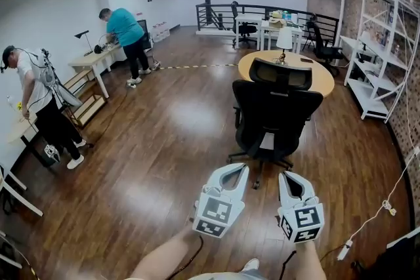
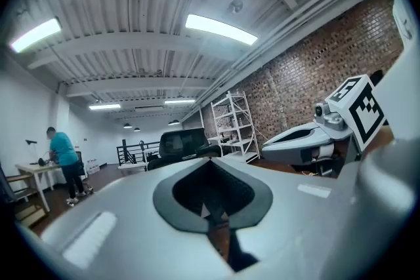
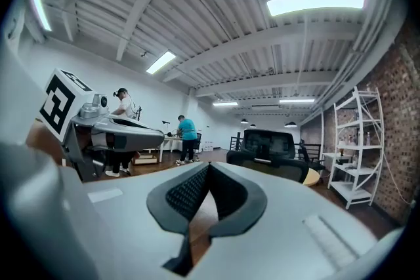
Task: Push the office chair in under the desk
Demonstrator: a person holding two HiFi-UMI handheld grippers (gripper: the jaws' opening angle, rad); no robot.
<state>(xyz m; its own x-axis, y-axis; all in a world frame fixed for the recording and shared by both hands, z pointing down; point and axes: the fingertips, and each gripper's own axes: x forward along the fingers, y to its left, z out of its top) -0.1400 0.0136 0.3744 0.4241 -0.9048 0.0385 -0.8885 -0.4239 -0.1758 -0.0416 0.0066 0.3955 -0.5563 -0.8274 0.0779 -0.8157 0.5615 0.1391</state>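
Observation:
A black office chair (image 1: 275, 111) stands with its back toward me, in front of a round wooden desk (image 1: 319, 77) that carries a small lamp (image 1: 285, 41). My left gripper (image 1: 241, 169) and right gripper (image 1: 284, 176) are held side by side, just short of the chair's base, both shut and empty. In the left gripper view the shut left gripper (image 2: 210, 164) points level at the chair (image 2: 182, 141), with the right gripper (image 2: 308, 141) beside it. From the right gripper view, the right gripper (image 3: 209, 167) faces the chair (image 3: 270, 143) and the desk's edge (image 3: 315, 176).
Two people (image 1: 39, 108) (image 1: 128, 36) work at desks along the left wall. White shelving (image 1: 380, 56) lines the brick wall at the right. A white cable with a plug (image 1: 387, 206) lies on the wooden floor at the right. More desks and a railing (image 1: 262, 16) stand at the back.

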